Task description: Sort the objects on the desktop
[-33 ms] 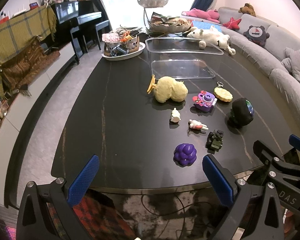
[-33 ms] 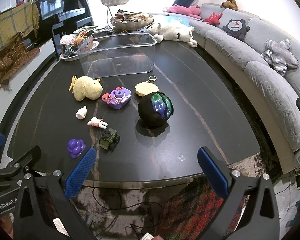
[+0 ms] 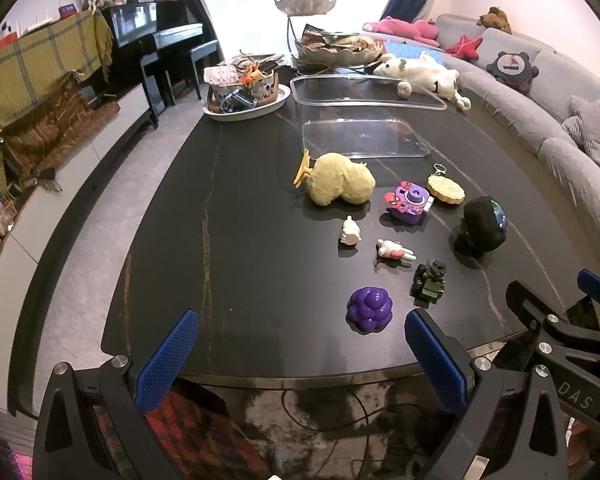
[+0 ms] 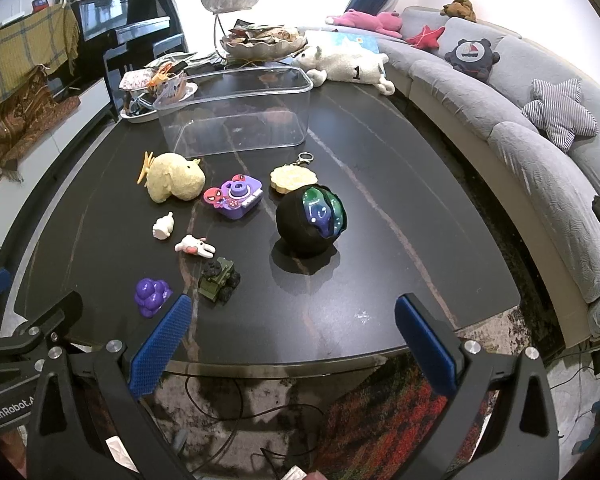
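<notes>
Small toys lie on the dark table [image 3: 220,240]: a yellow plush duck [image 3: 340,184], a purple toy camera [image 3: 408,202], a yellow keychain [image 3: 445,189], a black ball [image 4: 310,220], a white figurine [image 3: 350,232], a rabbit figurine [image 3: 394,250], a green toy truck [image 4: 218,276] and a purple grape toy [image 3: 370,308]. Behind them stands a clear plastic bin [image 4: 236,114] with nothing in it. My left gripper [image 3: 300,320] hovers open over the table's front edge, left of the grape toy. My right gripper [image 4: 294,304] is open too, in front of the ball, holding nothing.
A white tray of clutter [image 3: 246,100], a tiered leaf dish [image 3: 336,48] and a white plush animal [image 3: 420,72] fill the far end. A grey sofa [image 4: 520,120] curves along the right. A piano [image 3: 160,48] stands at the far left. Cables lie on the rug [image 4: 380,412] below.
</notes>
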A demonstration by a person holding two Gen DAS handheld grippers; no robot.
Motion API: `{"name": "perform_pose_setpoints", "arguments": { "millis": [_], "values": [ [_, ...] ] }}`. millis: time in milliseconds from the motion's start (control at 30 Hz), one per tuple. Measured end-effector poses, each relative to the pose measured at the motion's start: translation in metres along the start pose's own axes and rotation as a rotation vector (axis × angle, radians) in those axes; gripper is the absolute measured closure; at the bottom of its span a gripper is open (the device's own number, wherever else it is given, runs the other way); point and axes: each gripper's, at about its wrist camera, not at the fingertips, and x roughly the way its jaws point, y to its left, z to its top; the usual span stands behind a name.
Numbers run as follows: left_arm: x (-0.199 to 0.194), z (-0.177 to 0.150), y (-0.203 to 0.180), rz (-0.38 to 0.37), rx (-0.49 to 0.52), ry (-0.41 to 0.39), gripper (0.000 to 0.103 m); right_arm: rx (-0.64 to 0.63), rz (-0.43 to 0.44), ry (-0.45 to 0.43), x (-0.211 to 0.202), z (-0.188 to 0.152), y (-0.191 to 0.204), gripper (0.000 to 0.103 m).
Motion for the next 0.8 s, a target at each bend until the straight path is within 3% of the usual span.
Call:
{"name": "perform_pose_setpoints", "arguments": {
  "millis": [800],
  "values": [
    [0.0004, -0.001, 0.0013, 0.007, -0.013, 0.01, 0.001, -0.005, -0.006, -0.005, 0.0008, -0.0011, 0.0029, 0.003]
  ]
}}
